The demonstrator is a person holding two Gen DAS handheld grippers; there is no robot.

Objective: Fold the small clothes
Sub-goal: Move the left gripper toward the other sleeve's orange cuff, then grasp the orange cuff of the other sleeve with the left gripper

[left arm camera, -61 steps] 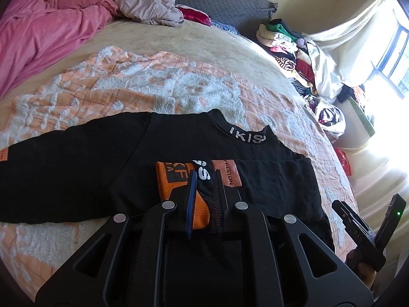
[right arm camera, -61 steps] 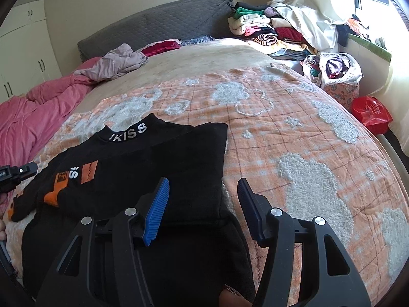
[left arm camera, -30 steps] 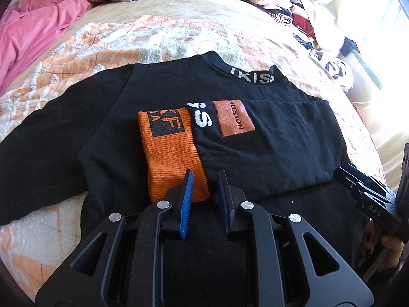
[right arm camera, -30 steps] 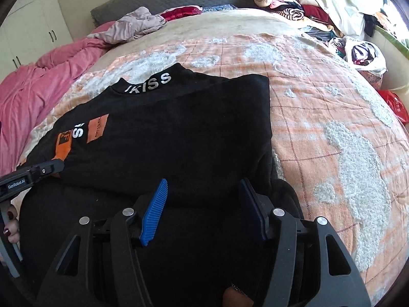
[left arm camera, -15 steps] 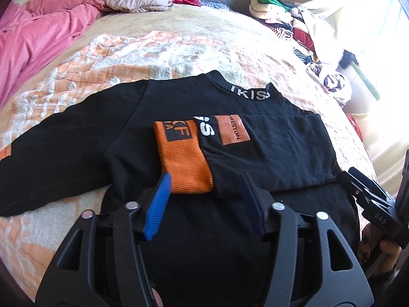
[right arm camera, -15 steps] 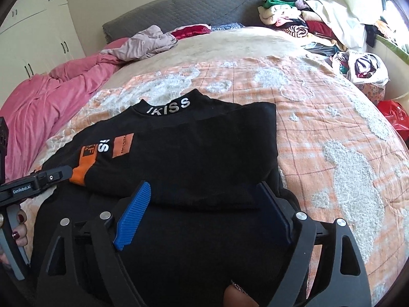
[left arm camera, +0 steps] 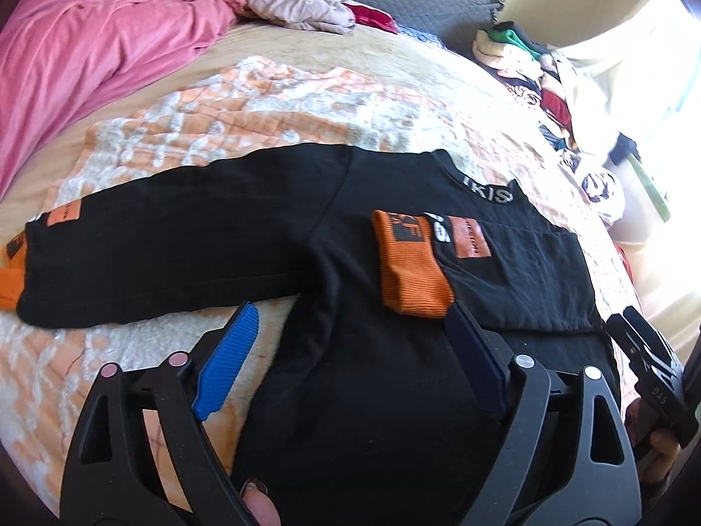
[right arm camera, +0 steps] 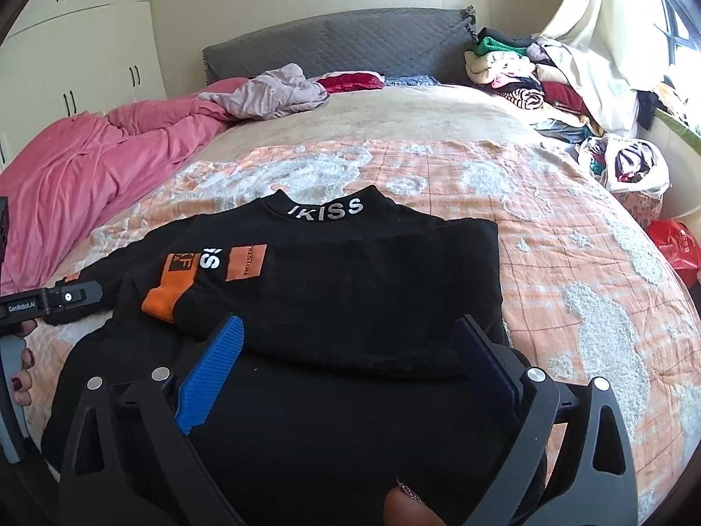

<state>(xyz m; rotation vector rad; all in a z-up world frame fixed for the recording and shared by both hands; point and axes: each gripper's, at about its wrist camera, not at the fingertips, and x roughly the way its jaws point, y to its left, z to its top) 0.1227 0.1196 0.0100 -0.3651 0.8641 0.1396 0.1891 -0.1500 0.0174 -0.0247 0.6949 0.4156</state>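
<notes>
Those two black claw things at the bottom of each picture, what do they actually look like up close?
Each is a black plastic frame with triangular cut-outs and round silver bolt heads. The left gripper and right gripper both carry ribbed blue pads on their fingers. Seen from the side, the left one's body reads "GenRobot.AI" in white. The hand holding it has dark red nail polish.

From my feed I see a bed (right arm camera: pixel 438 118) covered by an orange-and-white patterned blanket (right arm camera: pixel 547 236), with a crumpled pink duvet (right arm camera: pixel 87 162) along its left side and a grey quilted headboard (right arm camera: pixel 350 44) at the far end. A mauve garment (right arm camera: pixel 276 92) and a red cloth (right arm camera: pixel 350 81) lie bunched near the headboard, and a heap of mixed clothes (right arm camera: pixel 525 74) sits at the far right corner under a cream curtain (right arm camera: pixel 591 22). I also make out white wardrobe doors (right arm camera: pixel 87 44) at the left wall and a red bag (right arm camera: pixel 677 247) just off the bed's right edge.
</notes>
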